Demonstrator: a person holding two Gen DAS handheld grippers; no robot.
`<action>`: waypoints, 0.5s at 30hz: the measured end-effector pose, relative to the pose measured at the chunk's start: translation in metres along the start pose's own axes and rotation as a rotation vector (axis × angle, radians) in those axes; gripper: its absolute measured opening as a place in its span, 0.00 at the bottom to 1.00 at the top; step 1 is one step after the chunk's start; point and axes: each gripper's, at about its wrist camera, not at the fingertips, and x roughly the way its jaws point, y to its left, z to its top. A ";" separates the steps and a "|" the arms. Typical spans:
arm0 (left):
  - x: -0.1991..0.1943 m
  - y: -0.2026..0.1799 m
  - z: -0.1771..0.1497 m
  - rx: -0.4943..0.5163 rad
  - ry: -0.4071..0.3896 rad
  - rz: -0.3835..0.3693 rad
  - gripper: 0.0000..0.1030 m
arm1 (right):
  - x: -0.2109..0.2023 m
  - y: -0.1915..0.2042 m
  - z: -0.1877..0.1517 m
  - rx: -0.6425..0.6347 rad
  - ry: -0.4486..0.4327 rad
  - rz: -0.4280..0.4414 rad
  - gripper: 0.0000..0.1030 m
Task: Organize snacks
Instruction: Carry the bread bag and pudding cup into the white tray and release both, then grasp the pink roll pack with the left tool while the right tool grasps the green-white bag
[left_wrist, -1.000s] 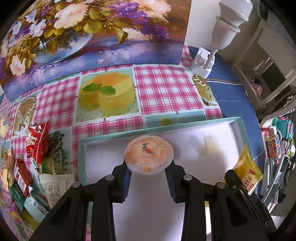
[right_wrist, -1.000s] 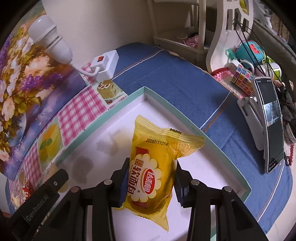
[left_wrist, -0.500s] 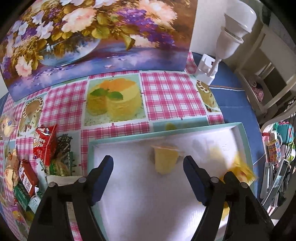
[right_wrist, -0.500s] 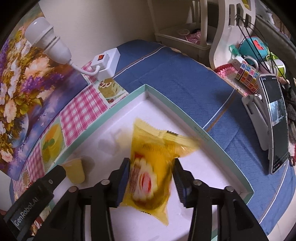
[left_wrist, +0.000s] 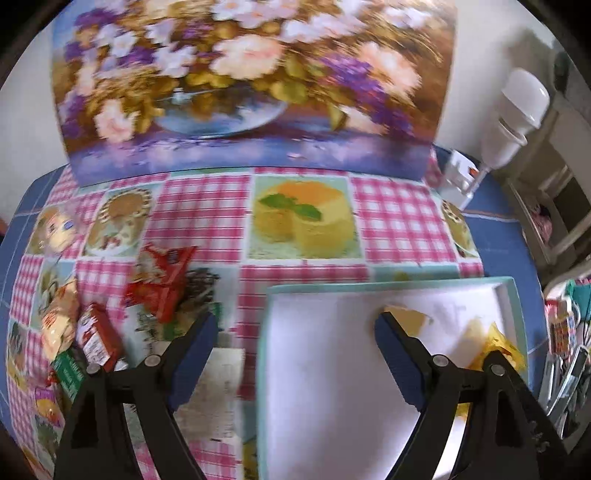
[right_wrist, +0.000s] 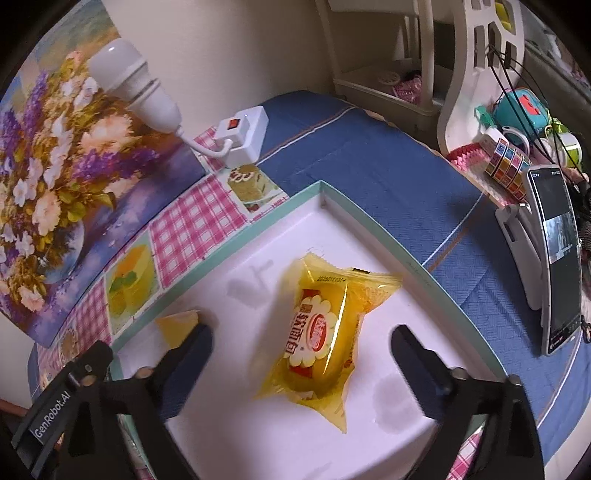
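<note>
Your right gripper (right_wrist: 301, 347): jaws just opened, now spread wide, pads clear of the yellow crinkly bread packet (right_wrist: 319, 334) lying flat between them on the white floor of the teal-rimmed shallow box (right_wrist: 373, 221). Packet print: red Chinese characters on a white flower; the date line is too small to read. "GenRobot.AI" reads on the left gripper's arm at 8 o'clock.

Your left gripper (left_wrist: 291, 343): jaws also just opened, holding nothing, straddling the box's left rim. Small yellow jelly cup (left_wrist: 408, 319) sits inside, just beyond the right finger. Loose red and green snack packets (left_wrist: 160, 280) at 9 o'clock on the checked tablecloth (left_wrist: 199, 206).

A blue-covered table (right_wrist: 369, 177) carries a checked mat (left_wrist: 199, 206) — teal-rimmed tray (right_wrist: 373, 221), loose snack packets (left_wrist: 159, 284), white power strip (right_wrist: 243, 134).
</note>
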 end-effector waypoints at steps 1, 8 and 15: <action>-0.002 0.006 -0.002 -0.011 -0.010 0.011 0.85 | -0.002 0.001 -0.002 -0.003 -0.005 0.003 1.00; -0.015 0.046 -0.024 -0.071 -0.061 0.059 0.86 | -0.010 0.010 -0.015 -0.033 -0.015 0.035 1.00; -0.033 0.091 -0.054 -0.102 -0.041 0.067 0.86 | -0.018 0.024 -0.034 -0.078 -0.006 0.069 1.00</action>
